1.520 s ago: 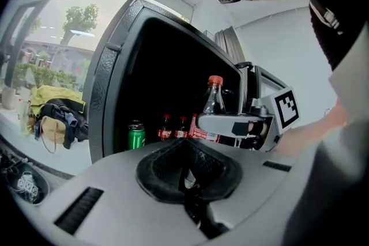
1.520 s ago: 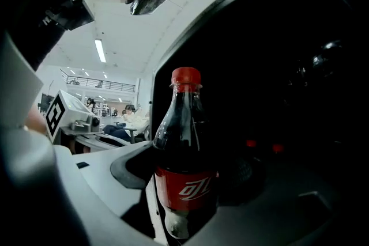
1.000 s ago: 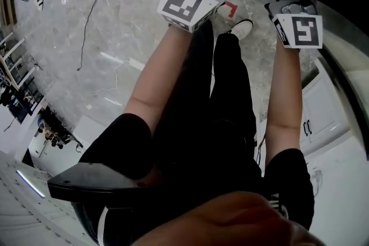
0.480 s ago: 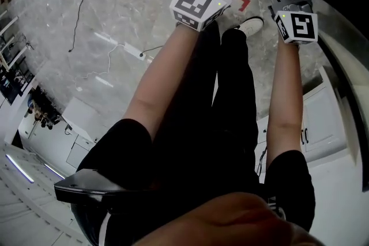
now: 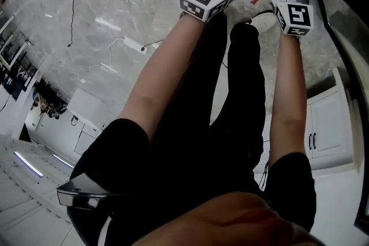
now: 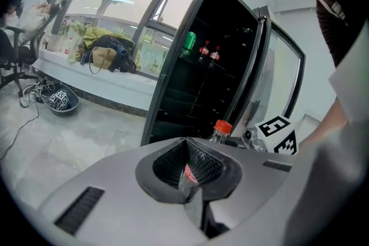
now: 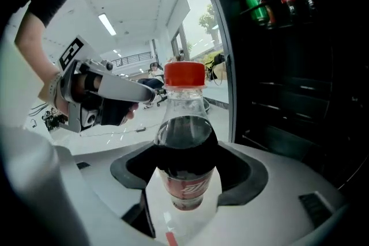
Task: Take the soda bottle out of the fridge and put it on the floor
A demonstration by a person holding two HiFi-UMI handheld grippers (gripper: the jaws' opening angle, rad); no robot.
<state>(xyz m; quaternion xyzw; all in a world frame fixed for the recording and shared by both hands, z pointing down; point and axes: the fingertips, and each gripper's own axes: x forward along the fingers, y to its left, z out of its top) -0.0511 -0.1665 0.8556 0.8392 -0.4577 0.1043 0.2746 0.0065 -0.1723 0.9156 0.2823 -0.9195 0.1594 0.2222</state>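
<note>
Right gripper (image 7: 184, 193): fingers (image 7: 271, 204) clamped on lower half of bottle (image 7: 184, 141), red cap (image 7: 184, 74) beyond fingertips; open fridge (image 7: 288, 66) just right of fingers. Left gripper (image 6: 187, 173): fingers (image 6: 115, 193) together, fridge ahead, bottle to their right. Floor (image 5: 115, 8) below both.

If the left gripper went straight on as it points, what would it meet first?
Likely the open fridge, its dark shelves; depth is unclear. The soda bottle in the right gripper sits just right of that line.

Red-capped, dark-filled soda bottle (image 7: 184, 141)
</note>
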